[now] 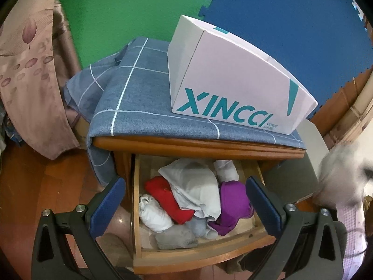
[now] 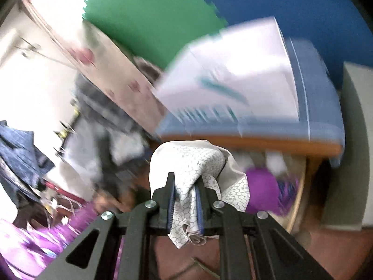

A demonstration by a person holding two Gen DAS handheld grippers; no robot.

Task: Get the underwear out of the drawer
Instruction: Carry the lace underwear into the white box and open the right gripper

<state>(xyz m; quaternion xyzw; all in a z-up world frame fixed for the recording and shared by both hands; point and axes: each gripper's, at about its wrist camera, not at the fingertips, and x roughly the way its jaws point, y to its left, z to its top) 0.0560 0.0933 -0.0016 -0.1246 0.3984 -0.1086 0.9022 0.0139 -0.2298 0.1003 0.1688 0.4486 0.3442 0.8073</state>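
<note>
1. While the right gripper pinches a pale garment with a fine honeycomb print, the underwear, its jaws are drawn close together with the cloth squeezed between the blue pads.
2. Folds of that cloth bunch up above the fingertips and a loose corner hangs down below them, between the black arms of the tool.
3. The right gripper points forward and downward, with the wooden bedside cabinet behind the cloth and everything around it smeared by motion blur.
4. The held underwear sits clear of the drawer, which shows behind and to the right with a purple garment inside.
5. The left gripper hangs over the open drawer, tilted downward, its two blue-padded fingers spread wide with nothing between them.
6. Seen between those fingers, the drawer holds a white-grey garment, a red one, a purple one, rolled white socks and a grey sock.
7. On the cabinet top lies a blue checked cloth with a white shoebox standing on it.
8. At the right edge of the left view there is a white blurred shape; I cannot tell what it is.
</note>
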